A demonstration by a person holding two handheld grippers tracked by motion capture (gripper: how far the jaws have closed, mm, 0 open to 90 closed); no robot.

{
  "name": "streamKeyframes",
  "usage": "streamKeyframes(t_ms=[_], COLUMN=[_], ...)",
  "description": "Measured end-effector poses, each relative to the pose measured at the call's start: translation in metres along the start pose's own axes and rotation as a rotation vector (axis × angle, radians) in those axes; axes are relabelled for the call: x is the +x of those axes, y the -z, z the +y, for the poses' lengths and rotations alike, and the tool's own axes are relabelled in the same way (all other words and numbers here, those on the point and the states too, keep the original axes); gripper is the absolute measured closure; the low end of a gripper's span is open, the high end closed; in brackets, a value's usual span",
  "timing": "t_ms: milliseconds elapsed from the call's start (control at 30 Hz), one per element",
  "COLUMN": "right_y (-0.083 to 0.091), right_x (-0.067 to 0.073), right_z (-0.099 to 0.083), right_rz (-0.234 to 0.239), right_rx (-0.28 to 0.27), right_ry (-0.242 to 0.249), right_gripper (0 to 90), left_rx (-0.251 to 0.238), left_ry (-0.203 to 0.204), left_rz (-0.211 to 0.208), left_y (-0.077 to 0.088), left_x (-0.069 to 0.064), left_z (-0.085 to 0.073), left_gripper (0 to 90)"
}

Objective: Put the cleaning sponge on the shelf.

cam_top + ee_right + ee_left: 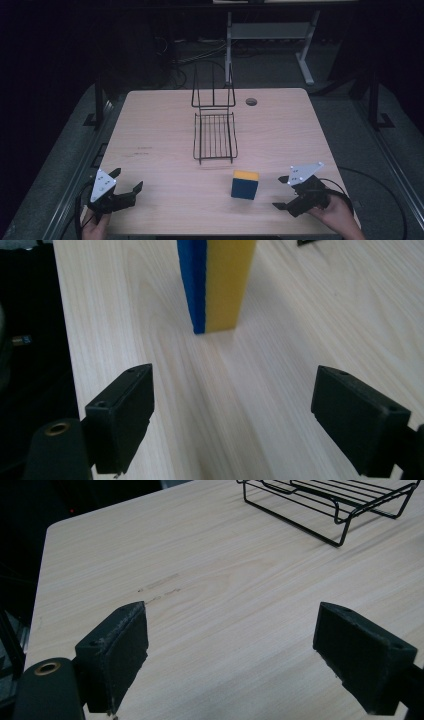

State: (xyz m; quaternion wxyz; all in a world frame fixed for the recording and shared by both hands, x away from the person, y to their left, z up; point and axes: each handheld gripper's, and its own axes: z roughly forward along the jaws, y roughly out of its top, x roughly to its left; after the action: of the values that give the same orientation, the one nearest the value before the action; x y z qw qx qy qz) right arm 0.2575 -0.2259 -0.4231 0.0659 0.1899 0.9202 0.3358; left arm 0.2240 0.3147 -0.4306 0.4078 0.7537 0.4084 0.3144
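Item: blue-and-yellow block, standing upright on the desk, yellow face on top and blue sides toward the camera in the high view; located near the front edge, right of centre, just in front of the wire rack and apart from it. Item: wire rack, black, low tray with a tall back frame, placed mid-desk, nothing in it. Item: right tool, held in a hand at the front right corner, jaws spread wide, nothing between them. In the right gripper view the block stands straight ahead on the line between the two jaws, near but not touching, its tall axis vertical, blue face to the left and yellow to the right. Item: left tool, front left corner, jaws likewise wide and holding nothing; it faces bare desk with the rack off at the upper right of its view. Relation noted: the right tool is the nearer to the block, which lies to its left across the desk; the left tool is well apart. Judgement: a short straight advance of the right tool would bring the block between its jaws.
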Motion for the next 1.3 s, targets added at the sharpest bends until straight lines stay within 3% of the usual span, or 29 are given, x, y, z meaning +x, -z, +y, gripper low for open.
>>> streamKeyframes(t_ms=[367, 733, 800, 1067, 1300], right_y=[-0.015, -0.026, -0.028, -0.036, -0.047], right_x=[-0.004, -0.004, -0.004, -0.004, -0.007], right_z=[0.026, 0.047, 0.05, 0.06, 0.064], right_rz=[0.053, 0.074, 0.084, 0.089, 0.104], right_rx=[0.006, 0.004, 0.0, 0.005, 0.018], right_ry=[0.028, 0.056, 0.07, 0.069, 0.063], right_gripper=[17.3, 18.2, 22.7, 24.0, 31.5], left_rx=[-0.002, -0.002, -0.001, -0.003, -0.004], left_ry=[0.001, 0.001, 0.001, 0.003, 0.003], left_rz=[-0.001, -0.002, -0.003, -0.002, -0.002], left_y=[0.0, 0.0, 0.0, 0.0, 0.0], left_x=[0.001, 0.001, 0.001, 0.002, 0.002], left_z=[0.0, 0.0, 0.0, 0.0, 0.0], left_gripper=[13.9, 13.9, 13.9, 13.9, 13.9])
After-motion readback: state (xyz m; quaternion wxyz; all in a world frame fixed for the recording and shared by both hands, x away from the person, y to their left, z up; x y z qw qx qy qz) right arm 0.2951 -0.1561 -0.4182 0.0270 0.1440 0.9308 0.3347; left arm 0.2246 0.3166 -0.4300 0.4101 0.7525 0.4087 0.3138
